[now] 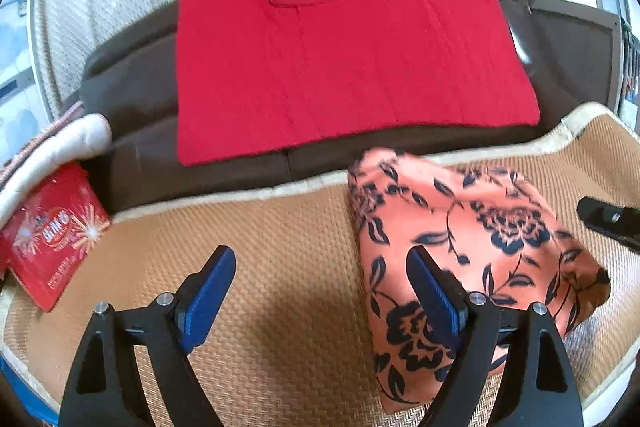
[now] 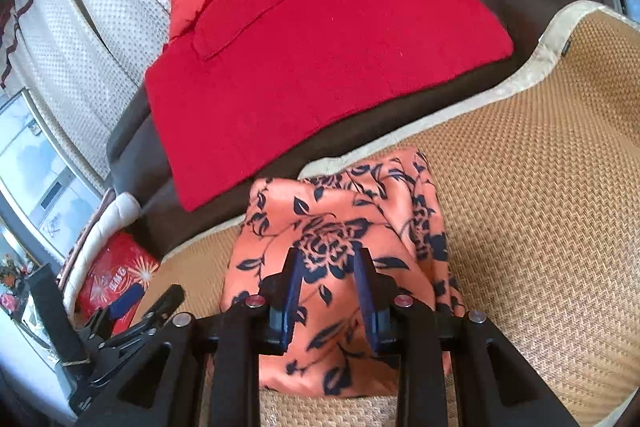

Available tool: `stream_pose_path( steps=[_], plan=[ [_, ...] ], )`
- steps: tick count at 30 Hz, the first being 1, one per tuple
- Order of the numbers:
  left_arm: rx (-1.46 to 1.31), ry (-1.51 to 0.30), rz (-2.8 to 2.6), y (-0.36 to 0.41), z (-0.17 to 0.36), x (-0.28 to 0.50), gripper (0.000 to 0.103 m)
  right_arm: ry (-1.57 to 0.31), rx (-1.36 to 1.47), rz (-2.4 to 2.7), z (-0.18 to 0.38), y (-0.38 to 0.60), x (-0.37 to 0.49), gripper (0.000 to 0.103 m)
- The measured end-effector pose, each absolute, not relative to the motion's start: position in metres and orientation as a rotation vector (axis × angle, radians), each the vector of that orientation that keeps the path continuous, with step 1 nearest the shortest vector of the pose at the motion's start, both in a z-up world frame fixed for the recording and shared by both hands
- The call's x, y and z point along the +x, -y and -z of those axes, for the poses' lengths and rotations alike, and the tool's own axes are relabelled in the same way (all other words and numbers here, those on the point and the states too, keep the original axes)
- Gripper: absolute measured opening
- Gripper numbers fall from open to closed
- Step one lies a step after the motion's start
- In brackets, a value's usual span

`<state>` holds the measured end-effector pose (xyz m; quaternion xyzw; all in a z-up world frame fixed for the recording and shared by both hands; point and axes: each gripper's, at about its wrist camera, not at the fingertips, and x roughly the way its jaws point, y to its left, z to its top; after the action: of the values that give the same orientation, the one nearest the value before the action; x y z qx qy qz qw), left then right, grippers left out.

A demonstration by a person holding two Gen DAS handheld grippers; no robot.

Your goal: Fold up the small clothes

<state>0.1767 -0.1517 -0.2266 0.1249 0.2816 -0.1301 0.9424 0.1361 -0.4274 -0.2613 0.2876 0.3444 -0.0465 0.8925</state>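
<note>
An orange cloth with dark blue flowers [image 1: 460,239] lies folded on the woven mat [image 1: 260,247]. My left gripper [image 1: 320,287] is open and empty, just left of the cloth, its right finger over the cloth's left edge. In the right wrist view the cloth [image 2: 340,227] sits under my right gripper [image 2: 328,267]. Its jaws stand a narrow gap apart above the cloth and hold nothing that I can see. The left gripper [image 2: 132,303] shows at the lower left there. The right gripper's tip [image 1: 608,219] shows at the right edge of the left wrist view.
A red quilted pad [image 1: 344,55] lies on a dark brown sofa back [image 1: 132,83] behind the mat. A red printed box [image 1: 52,235] leans at the left beside a white cushion [image 1: 60,147]. Cream curtains [image 2: 80,27] hang behind.
</note>
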Motion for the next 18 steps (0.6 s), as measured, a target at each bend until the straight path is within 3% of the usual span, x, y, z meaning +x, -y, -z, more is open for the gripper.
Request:
stream_pose_path(
  steps=[2,3,4,18],
  plan=[
    [0.256,-0.547,0.244,0.150,0.222,0.179,0.096,-0.706,0.576,0.112,0.259,0.421,0.139,0.043],
    [0.254,-0.531,0.233,0.147,0.219,0.177,0.098,-0.707,0.567,0.117,0.259,0.418,0.142,0.068],
    [0.251,-0.511,0.216,0.145,0.216,0.176,0.099,-0.702,0.563,0.122,0.259,0.415,0.143,0.077],
    [0.187,-0.456,0.167,0.127,0.207,0.183,0.100,-0.710,0.487,0.174,0.263,0.393,0.156,0.077]
  ],
)
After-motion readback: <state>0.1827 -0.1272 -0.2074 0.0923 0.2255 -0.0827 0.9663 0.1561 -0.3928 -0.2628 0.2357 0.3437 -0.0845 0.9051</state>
